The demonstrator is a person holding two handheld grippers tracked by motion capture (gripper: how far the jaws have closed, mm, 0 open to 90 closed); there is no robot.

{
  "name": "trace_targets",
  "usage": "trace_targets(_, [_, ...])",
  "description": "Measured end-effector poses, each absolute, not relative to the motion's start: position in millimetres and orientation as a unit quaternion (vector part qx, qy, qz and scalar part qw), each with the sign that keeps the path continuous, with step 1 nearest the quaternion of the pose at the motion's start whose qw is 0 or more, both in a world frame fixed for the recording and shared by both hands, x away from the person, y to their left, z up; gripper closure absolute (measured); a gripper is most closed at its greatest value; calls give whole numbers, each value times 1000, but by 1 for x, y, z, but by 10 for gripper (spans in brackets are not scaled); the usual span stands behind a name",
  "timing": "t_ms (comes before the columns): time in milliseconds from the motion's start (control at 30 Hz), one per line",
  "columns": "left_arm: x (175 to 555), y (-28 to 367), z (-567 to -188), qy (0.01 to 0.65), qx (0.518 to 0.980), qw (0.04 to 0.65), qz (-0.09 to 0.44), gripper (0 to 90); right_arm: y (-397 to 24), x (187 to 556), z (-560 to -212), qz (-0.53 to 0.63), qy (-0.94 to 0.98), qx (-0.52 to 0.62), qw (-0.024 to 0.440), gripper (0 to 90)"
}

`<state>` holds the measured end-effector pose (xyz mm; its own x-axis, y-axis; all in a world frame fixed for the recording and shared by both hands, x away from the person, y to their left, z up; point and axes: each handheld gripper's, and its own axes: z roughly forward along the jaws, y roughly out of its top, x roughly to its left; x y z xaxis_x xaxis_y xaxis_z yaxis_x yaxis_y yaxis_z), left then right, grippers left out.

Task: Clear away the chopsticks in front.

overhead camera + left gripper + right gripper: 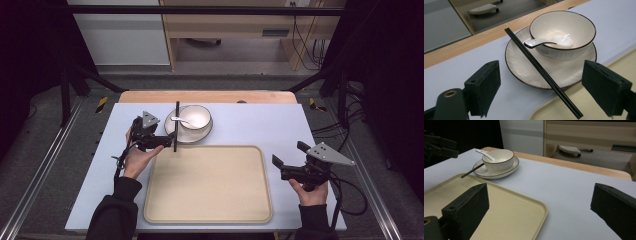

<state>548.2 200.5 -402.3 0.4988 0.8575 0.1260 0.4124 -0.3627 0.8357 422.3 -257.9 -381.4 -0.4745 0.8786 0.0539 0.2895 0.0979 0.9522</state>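
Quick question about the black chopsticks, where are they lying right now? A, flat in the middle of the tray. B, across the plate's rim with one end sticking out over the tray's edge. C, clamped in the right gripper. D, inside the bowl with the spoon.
B: the chopsticks lie across the plate beside the bowl, their near end reaching over the edge of the tray.

This is looking like a lab or recording room set up for staged table work, not a home. Dark metal frame bars [200,10] are enclosing the worktop [260,125], rails [45,165] are running along the grey floor beside it, and loose cables [310,45] are hanging near a plain wooden cabinet [235,25]. A chair base [482,8] is standing on the floor behind.
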Motion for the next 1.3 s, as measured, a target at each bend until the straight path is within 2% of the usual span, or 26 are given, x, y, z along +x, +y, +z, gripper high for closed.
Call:
trace_targets(400, [573,198,-427,433,779,370,261,210,-257,423,-382,514,686,429,283,19])
trace_targets(767, [586,196,-439,443,787,341,261,255,-256,425,-384,511,690,431,279,20])
trace_targets(1300, [595,186,-445,446,789,337,256,480,-255,424,-384,510,691,431,278,21])
